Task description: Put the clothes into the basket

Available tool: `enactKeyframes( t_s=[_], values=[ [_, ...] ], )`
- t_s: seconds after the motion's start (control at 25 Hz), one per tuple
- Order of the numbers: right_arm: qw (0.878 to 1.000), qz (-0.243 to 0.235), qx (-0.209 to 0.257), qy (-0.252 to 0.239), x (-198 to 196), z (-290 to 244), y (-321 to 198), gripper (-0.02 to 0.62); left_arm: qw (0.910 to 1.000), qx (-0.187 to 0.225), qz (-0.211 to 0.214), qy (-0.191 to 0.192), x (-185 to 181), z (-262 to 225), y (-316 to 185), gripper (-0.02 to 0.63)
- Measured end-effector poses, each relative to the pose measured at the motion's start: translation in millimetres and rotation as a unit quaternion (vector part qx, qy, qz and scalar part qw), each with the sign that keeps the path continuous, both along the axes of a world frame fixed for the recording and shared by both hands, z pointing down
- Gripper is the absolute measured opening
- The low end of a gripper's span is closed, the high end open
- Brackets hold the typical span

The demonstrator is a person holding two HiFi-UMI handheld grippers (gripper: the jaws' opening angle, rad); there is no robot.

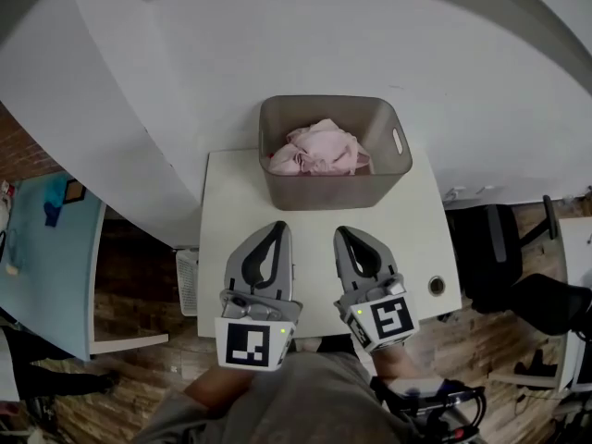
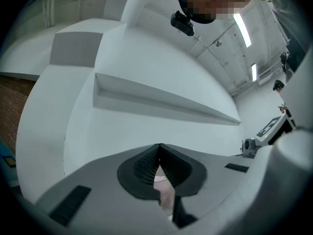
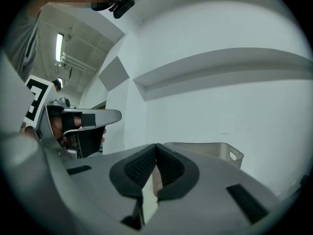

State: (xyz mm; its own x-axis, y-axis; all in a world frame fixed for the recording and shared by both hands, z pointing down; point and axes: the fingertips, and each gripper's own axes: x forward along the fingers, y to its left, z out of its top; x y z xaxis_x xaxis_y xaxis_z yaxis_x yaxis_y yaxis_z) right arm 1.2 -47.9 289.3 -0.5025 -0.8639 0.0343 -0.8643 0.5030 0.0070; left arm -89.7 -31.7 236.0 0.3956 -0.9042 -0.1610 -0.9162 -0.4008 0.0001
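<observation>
A grey plastic basket (image 1: 387, 171) stands at the far edge of the small white table (image 1: 314, 248). Pink clothes (image 1: 317, 148) lie bunched inside it. My left gripper (image 1: 277, 227) hovers over the table's near half, left of centre, jaws shut with nothing between them. My right gripper (image 1: 343, 232) sits beside it, also shut and empty. In the right gripper view the basket (image 3: 215, 150) rises just beyond the shut right gripper (image 3: 156, 146). The left gripper view shows the shut left gripper (image 2: 159, 146) with a sliver of pink behind it.
White walls curve behind the table. A round cable hole (image 1: 437, 286) sits near the table's right edge. A black chair (image 1: 518, 276) stands to the right, a light-blue desk (image 1: 46, 257) to the left, and wooden floor lies around.
</observation>
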Motion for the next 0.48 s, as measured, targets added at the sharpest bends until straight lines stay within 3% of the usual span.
enactKeyframes(
  t_s=[0.48],
  values=[
    [1.000,-0.004,0.022,0.001,-12.3,1.2,47.2,0.006,0.9998,0.008,0.016,-0.006,1.2,-1.1,44.1,0.009]
  ],
)
